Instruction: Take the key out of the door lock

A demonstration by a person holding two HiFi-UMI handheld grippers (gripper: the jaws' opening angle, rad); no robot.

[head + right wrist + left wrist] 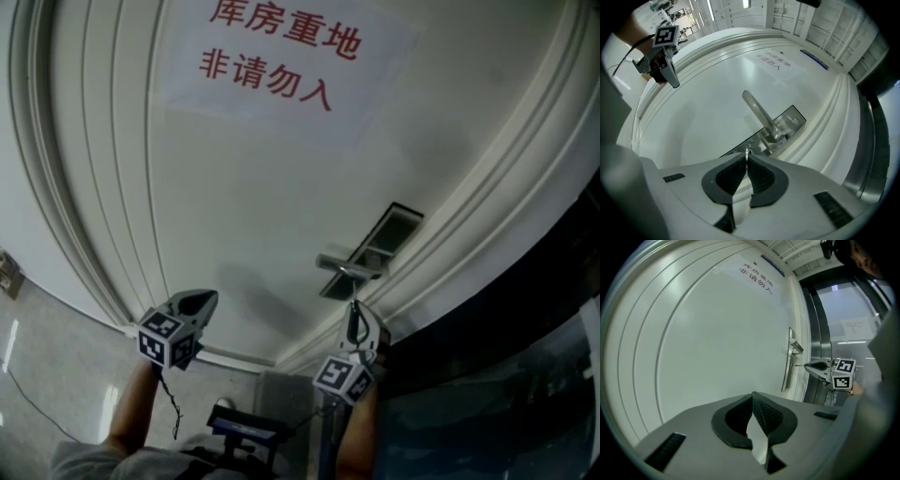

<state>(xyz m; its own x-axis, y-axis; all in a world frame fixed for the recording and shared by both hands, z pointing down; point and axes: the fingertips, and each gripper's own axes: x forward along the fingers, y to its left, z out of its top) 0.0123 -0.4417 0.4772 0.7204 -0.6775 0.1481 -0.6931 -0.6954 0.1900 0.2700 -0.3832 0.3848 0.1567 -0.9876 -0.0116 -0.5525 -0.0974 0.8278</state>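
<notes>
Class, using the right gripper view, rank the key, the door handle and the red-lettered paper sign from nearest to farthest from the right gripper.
1. key: pinched at the tips of the right gripper.
2. door handle: just beyond the key, slanting up and left.
3. paper sign: farthest, toward the top of the view.

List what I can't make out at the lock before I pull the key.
Keyhole: in the right gripper view the right tongs and the key cover it; in the left gripper view it is too small.
Key blade: only a thin edge of the key shows between the tong tips.
Lock plate: one end disappears behind the right gripper's body.
Door sign: cut off by the head view's top edge.
</notes>
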